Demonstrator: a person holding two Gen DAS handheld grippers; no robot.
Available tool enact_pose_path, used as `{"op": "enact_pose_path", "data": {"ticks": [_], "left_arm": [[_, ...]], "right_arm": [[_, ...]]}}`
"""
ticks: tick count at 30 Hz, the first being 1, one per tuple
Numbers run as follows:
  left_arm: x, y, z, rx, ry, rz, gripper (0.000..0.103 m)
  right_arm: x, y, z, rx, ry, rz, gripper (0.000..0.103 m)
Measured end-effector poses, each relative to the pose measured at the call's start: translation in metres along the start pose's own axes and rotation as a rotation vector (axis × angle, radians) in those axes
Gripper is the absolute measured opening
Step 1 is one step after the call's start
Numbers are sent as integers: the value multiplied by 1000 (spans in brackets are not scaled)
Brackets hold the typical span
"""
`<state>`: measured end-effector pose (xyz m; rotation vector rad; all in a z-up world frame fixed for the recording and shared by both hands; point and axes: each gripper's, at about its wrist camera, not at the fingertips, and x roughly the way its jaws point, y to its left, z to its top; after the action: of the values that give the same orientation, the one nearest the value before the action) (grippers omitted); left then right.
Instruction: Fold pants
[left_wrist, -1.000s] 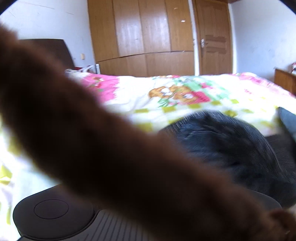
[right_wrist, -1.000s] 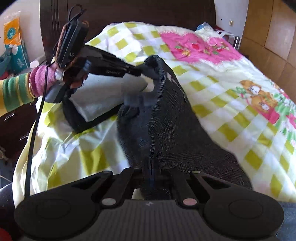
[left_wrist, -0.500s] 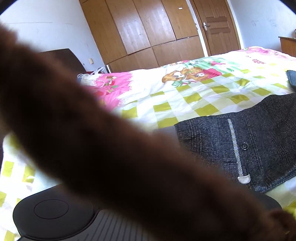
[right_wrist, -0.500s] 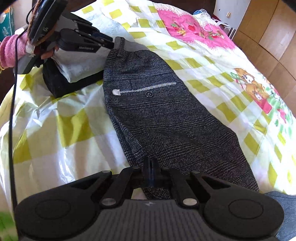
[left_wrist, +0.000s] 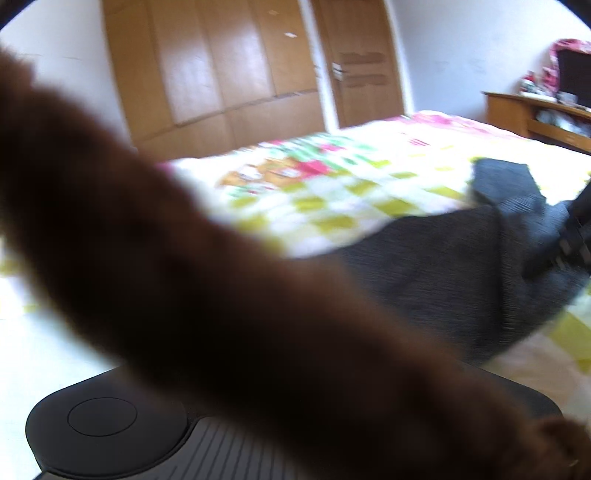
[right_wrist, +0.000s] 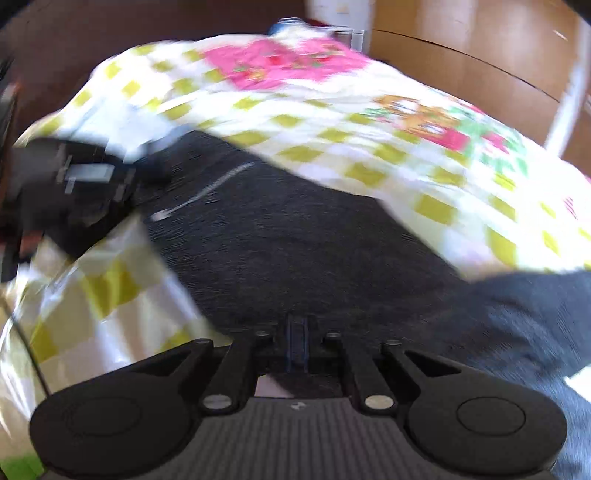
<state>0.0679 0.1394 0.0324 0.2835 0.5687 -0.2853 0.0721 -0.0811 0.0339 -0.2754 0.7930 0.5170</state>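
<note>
Dark grey checked pants (right_wrist: 295, 240) lie spread on the bed, with a white-trimmed back pocket toward the left. My right gripper (right_wrist: 297, 343) is shut, its two fingers pressed together on the near edge of the pants. My left gripper (right_wrist: 85, 177) shows as a blurred black shape at the waist end of the pants; whether it is open or shut is unclear. In the left wrist view a fuzzy brown band (left_wrist: 221, 295) crosses the lens and hides the left fingers. Beyond it lie the pants (left_wrist: 443, 280) and the right gripper (left_wrist: 569, 240).
The bed carries a white quilt (right_wrist: 369, 122) with yellow checks and pink cartoon prints. Another dark blue-grey garment (right_wrist: 535, 306) lies to the right of the pants. A wooden wardrobe (left_wrist: 229, 66) and door stand behind the bed, a wooden cabinet (left_wrist: 535, 114) at the right.
The pants went from held up and bunched to lying flat on the quilt. Both cameras now swing fast and blur; the right gripper sits lower and closer to the fabric.
</note>
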Motion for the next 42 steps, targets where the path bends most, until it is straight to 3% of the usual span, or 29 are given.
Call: {"op": "enact_pose_path", "data": {"ticks": [4,8,14,16,21,24,25,27,35,38,40,41,42], "left_arm": [[33,-48,3,6,92,-180,16],[42,-82,14,61,91,-232,16],[58,-107,45,26,43,-305,16],[67,-119,51,24,40,-333,16],[84,-141,54,38,48,-350,16],[87,-142,54,15,53,-354,16],[87,-141,55,7,55,-355,16],[86,-139,57,-7,55,-357,16],[71,-153,74,45,10,-338,16],[74,-162,75,56,25,-341,16],[79,-167,73,71,41,-327,16],[81,-169,72,77,50,-323,16],[82,-171,70,81,56,-320,16]], "right_arm": [[-8,-73,-2,221,9,-115,29],[1,-143,8,432,-5,-206,41],[41,-223,31,733,-38,-273,48],[57,-235,40,777,-32,-313,49],[107,-256,50,793,94,-449,52],[112,-263,44,807,69,-490,48],[111,-266,43,817,64,-494,45],[105,-273,40,838,55,-480,18],[19,-289,22,862,-137,-352,18],[14,-289,26,829,-84,-286,23],[23,-284,29,841,-56,-254,40],[33,-282,28,854,-51,-239,54],[42,-280,28,870,-42,-231,57]]}}
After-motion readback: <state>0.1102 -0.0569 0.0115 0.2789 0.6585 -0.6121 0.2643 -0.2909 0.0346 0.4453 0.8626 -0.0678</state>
